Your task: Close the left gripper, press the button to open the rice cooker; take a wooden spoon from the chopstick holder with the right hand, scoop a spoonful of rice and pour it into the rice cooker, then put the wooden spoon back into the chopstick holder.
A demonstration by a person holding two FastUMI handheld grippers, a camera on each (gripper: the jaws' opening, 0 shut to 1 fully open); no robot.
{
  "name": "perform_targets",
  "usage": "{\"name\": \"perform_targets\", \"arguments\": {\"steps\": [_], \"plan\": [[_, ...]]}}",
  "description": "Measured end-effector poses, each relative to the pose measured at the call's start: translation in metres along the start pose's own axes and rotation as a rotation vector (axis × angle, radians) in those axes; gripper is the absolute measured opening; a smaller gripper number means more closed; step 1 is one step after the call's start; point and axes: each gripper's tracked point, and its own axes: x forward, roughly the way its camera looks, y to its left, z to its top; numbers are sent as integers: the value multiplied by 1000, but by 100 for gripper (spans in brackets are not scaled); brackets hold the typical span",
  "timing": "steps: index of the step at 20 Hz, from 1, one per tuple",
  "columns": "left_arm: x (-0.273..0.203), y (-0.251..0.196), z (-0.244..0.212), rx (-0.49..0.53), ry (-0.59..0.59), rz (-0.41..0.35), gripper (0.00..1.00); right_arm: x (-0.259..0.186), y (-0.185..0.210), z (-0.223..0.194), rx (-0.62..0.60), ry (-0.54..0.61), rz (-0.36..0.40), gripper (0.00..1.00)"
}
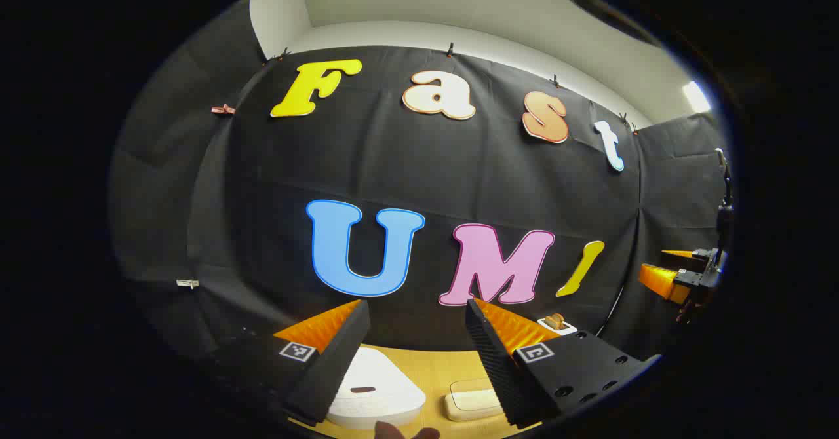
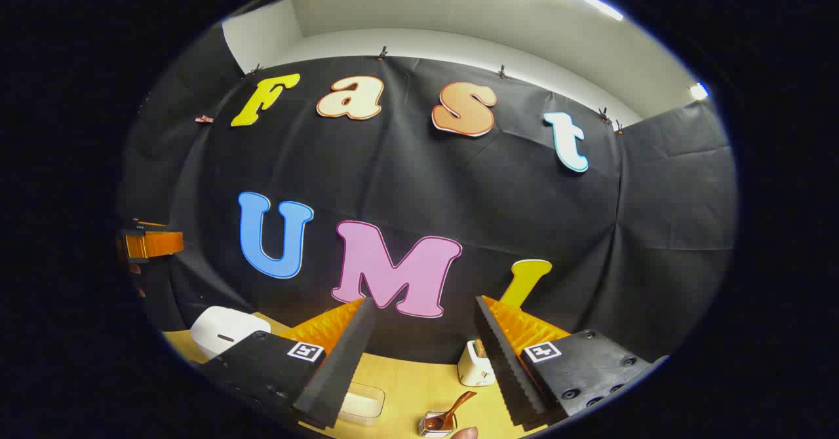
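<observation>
- The left gripper (image 1: 417, 311) is raised above the light wooden tabletop (image 1: 436, 367); its two fingers stand spread, with nothing between them.
- In the left gripper view, the white rounded rice cooker (image 1: 377, 390) sits on the tabletop below the fingers, its lid down, partly hidden by the nearer finger.
- Just right of the rice cooker lies a shallow pale rectangular container (image 1: 473, 403).
- Farther back on the right stands a small white holder (image 1: 556, 324) with a brown object in it.
- The right gripper (image 2: 425, 309) is likewise held above the tabletop, fingers spread and gripping nothing.
- In the right gripper view, a small holder (image 2: 438, 424) at the lower edge carries the brown wooden spoon (image 2: 451, 413), which leans with its handle up to the right; this is probably the chopstick holder, though it is cut off at the edge.
- A clear rectangular container (image 2: 364, 403) lies left of that holder; its contents cannot be made out.
- The white holder stands behind them, close to one finger.
</observation>
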Motion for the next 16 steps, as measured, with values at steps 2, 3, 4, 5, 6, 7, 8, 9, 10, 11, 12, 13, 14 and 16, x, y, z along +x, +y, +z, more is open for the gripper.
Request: {"name": "perform_targets", "arguments": {"steps": [2, 3, 4, 5, 6, 7, 8, 9, 10, 11, 12, 13, 14, 16], "plan": [[2, 2, -2, -12, 8, -4, 95, -1, 2, 2, 3, -5, -5, 93], [3, 3, -3, -13, 11, -7, 95, -2, 4, 5, 8, -20, -4, 93], [5, 5, -3, -8, 8, -7, 95, -2, 5, 9, 9, -35, -8, 93], [6, 8, -2, -4, 6, -5, 95, -3, 5, 11, 2, -46, -15, 93], [7, 10, -2, -4, 7, -3, 95, -2, 6, 10, -13, -50, -18, 93], [8, 13, -4, -7, 11, 0, 95, -1, 8, 8, -29, -47, -14, 93], [8, 16, -4, -11, 17, 5, 95, 0, 12, 6, -41, -44, -3, 93], [9, 17, -6, -14, 21, 6, 95, 0, 15, 6, -43, -41, 12, 93], [8, 19, -6, -15, 22, 5, 95, 1, 17, 7, -37, -45, 21, 93], [7, 20, -7, -16, 20, 8, 95, 2, 21, 9, -27, -51, 28, 94], [6, 23, -7, -16, 22, 15, 95, 3, 25, 8, -24, -49, 33, 93], [5, 23, -7, -19, 23, 17, 95, 3, 25, 6, -31, -41, 36, 93], [3, 23, -8, -23, 26, 21, 95, 3, 24, 4, -37, -34, 35, 93], [0, 22, -6, -22, 20, 23, 95, 2, 22, 4, -33, -33, 32, 93]]}}
